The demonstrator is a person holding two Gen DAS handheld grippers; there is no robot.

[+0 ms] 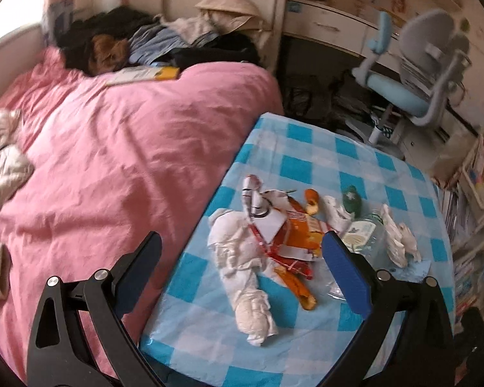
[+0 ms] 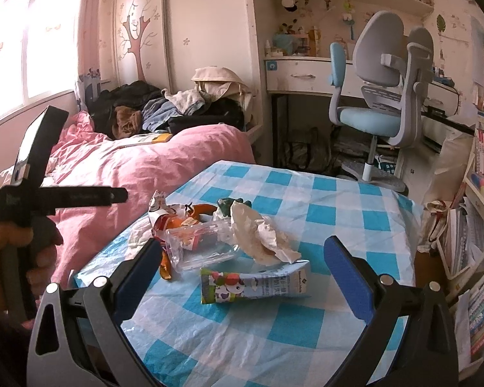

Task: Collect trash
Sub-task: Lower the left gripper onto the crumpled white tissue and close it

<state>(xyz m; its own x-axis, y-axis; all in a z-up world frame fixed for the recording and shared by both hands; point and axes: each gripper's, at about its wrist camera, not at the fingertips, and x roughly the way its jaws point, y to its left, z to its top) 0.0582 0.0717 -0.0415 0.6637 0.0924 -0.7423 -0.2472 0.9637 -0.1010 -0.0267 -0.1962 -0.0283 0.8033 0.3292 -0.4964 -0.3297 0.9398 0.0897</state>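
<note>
On the blue checked table [image 1: 306, 148] lies a heap of trash. In the left wrist view I see a crumpled white tissue [image 1: 242, 258], an orange snack wrapper [image 1: 295, 225], orange peel [image 1: 301, 290], a clear bottle [image 1: 364, 235] with a green cap, and more tissue [image 1: 398, 242]. My left gripper [image 1: 242, 245] hangs open above the heap, holding nothing. In the right wrist view a flattened milk carton [image 2: 255, 285] lies nearest, behind it crumpled paper [image 2: 261, 235] and the clear bottle [image 2: 203, 248]. My right gripper [image 2: 242, 251] is open over the carton, apart from it.
A bed with a pink duvet [image 1: 113, 161] adjoins the table's left side, with clothes [image 2: 164, 106] piled at its far end. A blue-grey desk chair [image 2: 380, 96] and a desk [image 2: 306, 74] stand beyond the table. Bookshelves [image 2: 480, 225] line the right. A hand [image 2: 3, 258] holds the left gripper's handle.
</note>
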